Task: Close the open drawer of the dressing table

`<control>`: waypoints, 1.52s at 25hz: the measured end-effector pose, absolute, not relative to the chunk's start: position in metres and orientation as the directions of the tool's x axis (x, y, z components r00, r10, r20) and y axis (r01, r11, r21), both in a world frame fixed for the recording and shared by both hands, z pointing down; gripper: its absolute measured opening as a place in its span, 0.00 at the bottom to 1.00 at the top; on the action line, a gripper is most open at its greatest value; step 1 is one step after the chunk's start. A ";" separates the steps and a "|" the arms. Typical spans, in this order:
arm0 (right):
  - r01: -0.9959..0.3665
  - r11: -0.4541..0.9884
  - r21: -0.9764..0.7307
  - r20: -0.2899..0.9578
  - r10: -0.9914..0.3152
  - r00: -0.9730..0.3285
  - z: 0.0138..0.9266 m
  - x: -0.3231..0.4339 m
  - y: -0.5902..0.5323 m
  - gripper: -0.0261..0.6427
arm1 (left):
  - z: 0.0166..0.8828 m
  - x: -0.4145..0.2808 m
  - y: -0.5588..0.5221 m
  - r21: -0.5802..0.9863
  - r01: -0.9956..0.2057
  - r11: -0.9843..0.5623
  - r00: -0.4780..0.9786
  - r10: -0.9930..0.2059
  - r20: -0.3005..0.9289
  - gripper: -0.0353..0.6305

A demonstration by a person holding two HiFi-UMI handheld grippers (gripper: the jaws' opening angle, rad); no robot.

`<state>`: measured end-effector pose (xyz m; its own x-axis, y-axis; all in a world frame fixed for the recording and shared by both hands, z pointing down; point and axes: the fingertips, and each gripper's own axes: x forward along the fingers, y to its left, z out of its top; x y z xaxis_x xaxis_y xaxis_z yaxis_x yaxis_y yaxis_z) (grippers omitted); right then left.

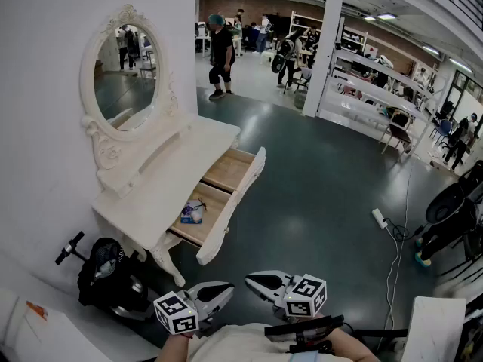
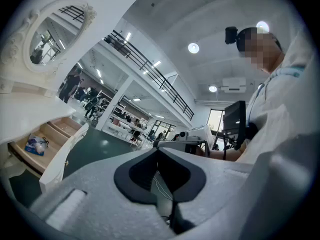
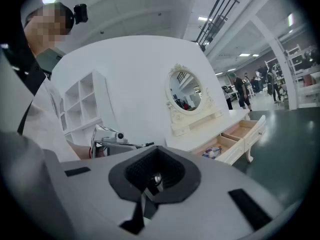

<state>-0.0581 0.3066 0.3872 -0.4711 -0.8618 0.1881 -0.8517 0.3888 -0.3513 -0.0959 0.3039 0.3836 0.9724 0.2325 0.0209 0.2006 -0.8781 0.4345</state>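
1. Head view: two grippers sit at the lower edge, left gripper (image 1: 226, 286) and right gripper (image 1: 253, 281), both clenched on nothing.
2. One drawer (image 1: 226, 176) stands pulled out of the white bench (image 1: 173, 172), well apart from them, with one packet (image 1: 193, 212) inside.

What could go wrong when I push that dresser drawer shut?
The drawer front is long, so a push near one end could skew and jam it. The small packet lying inside might catch if it sits high; I can't tell. The black bag by the table leg could snag your feet.
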 end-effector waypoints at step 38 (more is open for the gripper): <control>-0.854 0.336 -0.398 0.297 -0.834 -0.466 0.433 -0.009 0.219 0.07 | 0.407 -0.102 0.197 0.510 0.043 -0.859 0.997 0.070 0.032 0.07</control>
